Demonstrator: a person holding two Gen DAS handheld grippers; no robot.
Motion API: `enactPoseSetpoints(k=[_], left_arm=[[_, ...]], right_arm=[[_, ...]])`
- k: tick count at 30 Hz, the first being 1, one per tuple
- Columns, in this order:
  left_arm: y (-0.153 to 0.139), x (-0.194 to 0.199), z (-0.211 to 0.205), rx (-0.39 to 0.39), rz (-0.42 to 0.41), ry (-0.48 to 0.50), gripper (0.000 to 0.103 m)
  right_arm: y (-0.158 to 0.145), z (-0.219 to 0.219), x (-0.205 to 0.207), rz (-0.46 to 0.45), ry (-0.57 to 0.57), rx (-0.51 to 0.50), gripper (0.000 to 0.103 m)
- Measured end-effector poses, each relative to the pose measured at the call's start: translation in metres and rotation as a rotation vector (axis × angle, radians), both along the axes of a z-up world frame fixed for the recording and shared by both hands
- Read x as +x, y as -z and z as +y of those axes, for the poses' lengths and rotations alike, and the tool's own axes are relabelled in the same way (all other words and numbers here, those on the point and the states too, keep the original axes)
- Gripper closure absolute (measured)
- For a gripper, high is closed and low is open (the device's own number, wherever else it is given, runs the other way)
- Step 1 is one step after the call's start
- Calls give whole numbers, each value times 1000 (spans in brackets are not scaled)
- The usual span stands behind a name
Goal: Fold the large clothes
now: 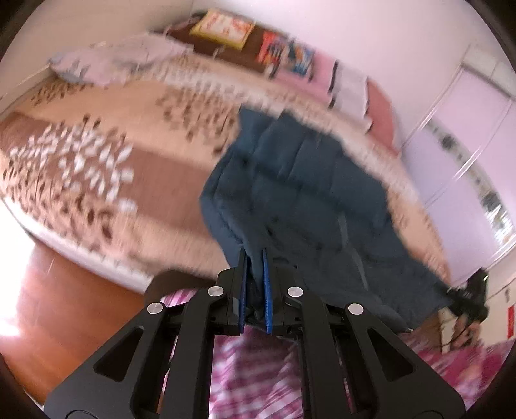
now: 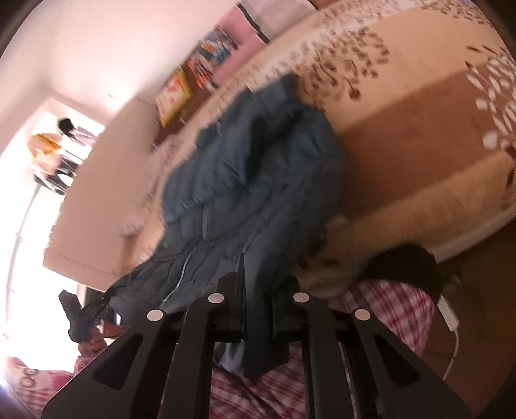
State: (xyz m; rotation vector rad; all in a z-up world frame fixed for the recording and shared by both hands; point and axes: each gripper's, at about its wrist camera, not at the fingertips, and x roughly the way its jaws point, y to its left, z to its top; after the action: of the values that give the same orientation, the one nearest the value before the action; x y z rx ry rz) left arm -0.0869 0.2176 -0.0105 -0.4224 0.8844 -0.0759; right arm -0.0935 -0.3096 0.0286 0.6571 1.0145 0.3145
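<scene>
A dark blue quilted jacket [image 1: 300, 180] lies on the bed, its near hem lifted off the cover. My left gripper [image 1: 254, 258] is shut on one corner of that hem, with cloth pinched between the blue pads. In the right wrist view the same jacket [image 2: 251, 180] shows its zipper [image 2: 180, 277]. My right gripper [image 2: 254, 267] is shut on the hem's other corner, and fabric hangs over its fingers and hides the pads. The right gripper [image 1: 471, 296] also shows at the far right of the left wrist view, with the hem stretched toward it.
The bed cover [image 1: 129, 167] is beige and brown with a leaf print. Pillows [image 1: 122, 61] and books [image 1: 225, 29] sit along the headboard. A wooden floor [image 1: 48, 306] lies below the bed edge. The person's pink checked clothing [image 2: 387, 309] is close under both grippers.
</scene>
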Motion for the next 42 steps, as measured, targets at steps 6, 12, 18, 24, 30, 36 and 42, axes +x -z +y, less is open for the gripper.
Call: enactPoseSetpoints(k=[6,12,18,24,30,36,42], left_arm=[[52,-6,8,-49,153,-29,91],[69,-6,11,-91,239,-83,47],[85,-1,8,-143,293,-75,37],[92,11,0,-133,305,-52,34],[91,12,0,-140,288,-33,71],[66,14,-23,5,225,43,92],[28,13,-35,95,146,71,94]], right_arm=[[21,3,-5,77,-1,-61,92],[32,10,-6,128,-15,-119,92],[38,8,-7,145,-11,-109,92],[40,8,-6,158,-8,-134,92],[42,10,-5,159,-13,-169,92],[33,26,-5,132,-58,-305,93],[15,46,-7,66,-94,-453,93]])
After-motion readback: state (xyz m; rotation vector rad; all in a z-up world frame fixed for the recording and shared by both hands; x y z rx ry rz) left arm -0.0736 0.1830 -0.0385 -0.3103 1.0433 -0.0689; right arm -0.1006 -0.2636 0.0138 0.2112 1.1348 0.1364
